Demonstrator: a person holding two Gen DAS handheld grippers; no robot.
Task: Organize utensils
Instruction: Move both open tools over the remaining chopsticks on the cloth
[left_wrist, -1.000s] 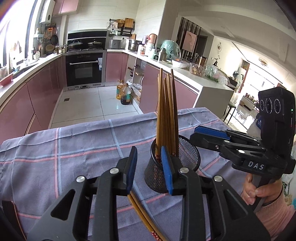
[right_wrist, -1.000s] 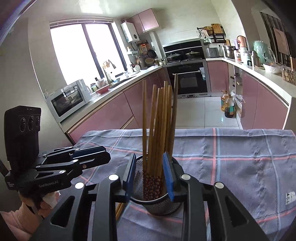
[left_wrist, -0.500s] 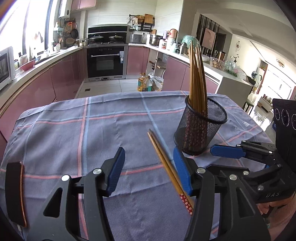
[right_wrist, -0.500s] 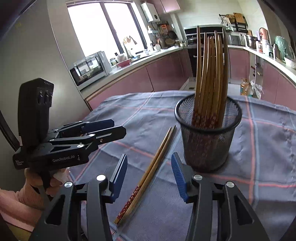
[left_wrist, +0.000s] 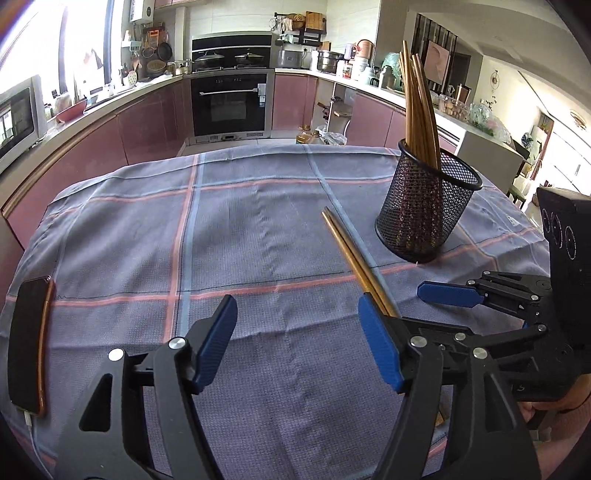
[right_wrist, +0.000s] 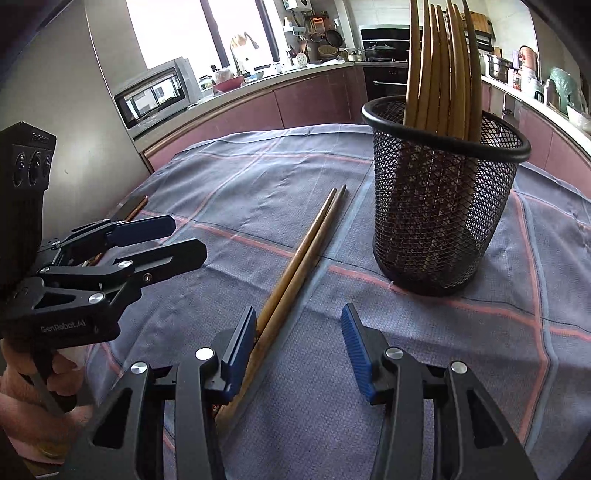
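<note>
A pair of chopsticks (right_wrist: 306, 254) lies flat on the table (left_wrist: 229, 229) beside the mesh holder (right_wrist: 439, 206). The left gripper (left_wrist: 297, 343) is opening wide, empty; the right gripper (right_wrist: 299, 350) stands half-open, empty. Best to straddle both sticks squarely before closing.

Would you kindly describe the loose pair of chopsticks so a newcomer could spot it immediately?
On the checked tablecloth stands a black mesh holder full of upright chopsticks. Beside its base lies the loose pair of chopsticks, flat and side by side; only these are lying down.
</note>
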